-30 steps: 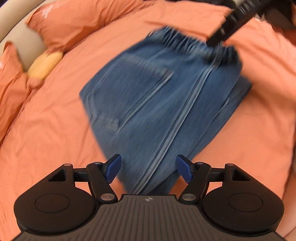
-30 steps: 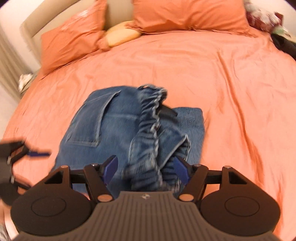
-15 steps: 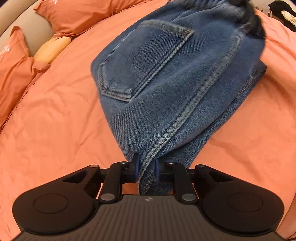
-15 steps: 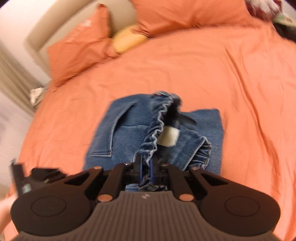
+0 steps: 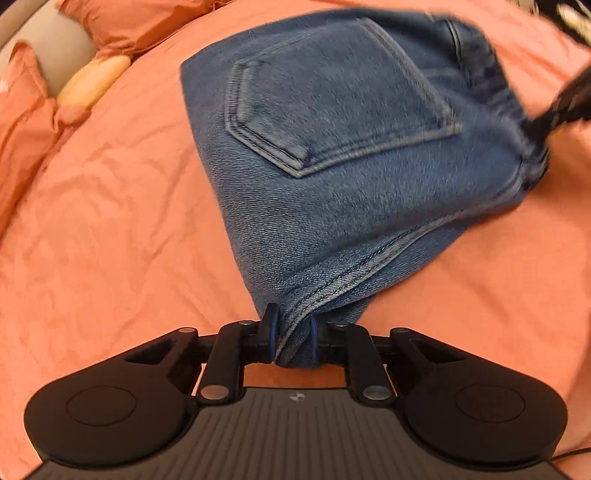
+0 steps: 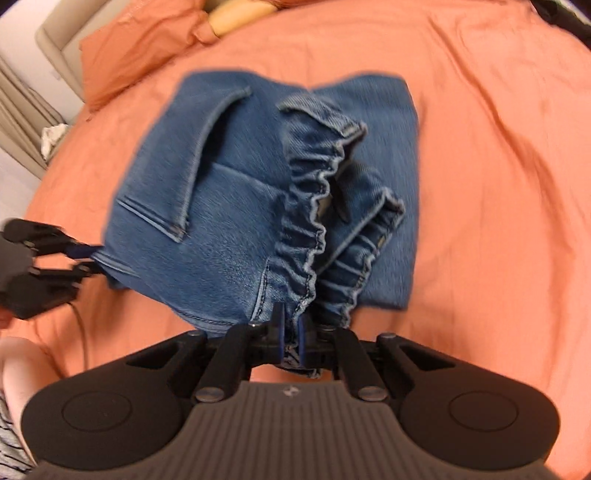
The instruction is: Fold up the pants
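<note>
Blue denim pants (image 5: 351,155) lie partly folded on the orange bed, back pocket facing up. My left gripper (image 5: 293,338) is shut on a seamed fold of the pants and lifts that corner off the sheet. My right gripper (image 6: 291,341) is shut on the gathered elastic waistband of the pants (image 6: 258,177) and holds it up. A flat folded layer of denim lies under the raised part. The left gripper also shows in the right wrist view (image 6: 79,254) at the pants' left corner. The right gripper shows blurred in the left wrist view (image 5: 554,110) at the waistband.
The orange bedsheet (image 5: 110,221) spreads all around the pants. Orange pillows (image 6: 147,40) and a yellow cushion (image 5: 92,81) lie at the headboard. Dark clothes sit at the far right edge (image 5: 576,22). A person's arm (image 6: 22,373) shows at lower left.
Both grippers have closed on the pants, the left on the seamed fold, the right on the waistband. The held part has since risen off the bed and closer to both cameras.
</note>
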Available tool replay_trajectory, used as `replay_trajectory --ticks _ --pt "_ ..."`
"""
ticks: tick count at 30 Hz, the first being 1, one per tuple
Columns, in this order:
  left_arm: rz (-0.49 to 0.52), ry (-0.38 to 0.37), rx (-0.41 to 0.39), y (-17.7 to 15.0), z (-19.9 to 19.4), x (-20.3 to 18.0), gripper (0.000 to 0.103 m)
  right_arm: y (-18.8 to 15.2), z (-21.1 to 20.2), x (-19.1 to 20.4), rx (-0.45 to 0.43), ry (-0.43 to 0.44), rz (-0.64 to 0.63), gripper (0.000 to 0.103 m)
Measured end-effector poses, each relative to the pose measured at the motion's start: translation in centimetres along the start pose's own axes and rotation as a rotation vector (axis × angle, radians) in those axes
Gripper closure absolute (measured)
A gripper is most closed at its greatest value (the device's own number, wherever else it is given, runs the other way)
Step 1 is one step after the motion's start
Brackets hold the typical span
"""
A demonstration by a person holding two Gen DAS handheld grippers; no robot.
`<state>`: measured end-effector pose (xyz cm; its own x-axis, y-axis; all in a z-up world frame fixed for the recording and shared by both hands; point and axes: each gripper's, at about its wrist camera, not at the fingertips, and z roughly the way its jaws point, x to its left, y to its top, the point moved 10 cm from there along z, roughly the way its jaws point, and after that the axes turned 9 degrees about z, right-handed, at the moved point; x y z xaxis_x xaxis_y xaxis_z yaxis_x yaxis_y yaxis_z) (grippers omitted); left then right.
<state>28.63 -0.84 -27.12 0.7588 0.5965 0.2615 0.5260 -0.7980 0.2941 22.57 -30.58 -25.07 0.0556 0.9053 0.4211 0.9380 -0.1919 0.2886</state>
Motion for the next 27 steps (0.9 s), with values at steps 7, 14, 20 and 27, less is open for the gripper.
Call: replay_trajectory --ticks 7,14,20,27 --pt "-0.073 -0.031 -0.155 2.3 -4.5 0.6 0.084 -0.1 -0.3 -0.4 -0.022 0.018 0.021 0.101" --pt "-0.100 -0.032 0.043 1.2 2.3 -0.8 0.101 -0.2 -1.6 -0.7 -0.044 0.038 0.066 0.099" --pt "-0.071 -0.023 0.031 1.7 1.1 -1.0 0.101 0.0 -2.6 -1.2 -0.055 0.032 0.106 0.085" --pt "-0.052 -0.049 -0.048 4.1 -2.2 -1.0 0.089 2.9 -4.3 -3.0 -0.098 0.122 0.314 0.043"
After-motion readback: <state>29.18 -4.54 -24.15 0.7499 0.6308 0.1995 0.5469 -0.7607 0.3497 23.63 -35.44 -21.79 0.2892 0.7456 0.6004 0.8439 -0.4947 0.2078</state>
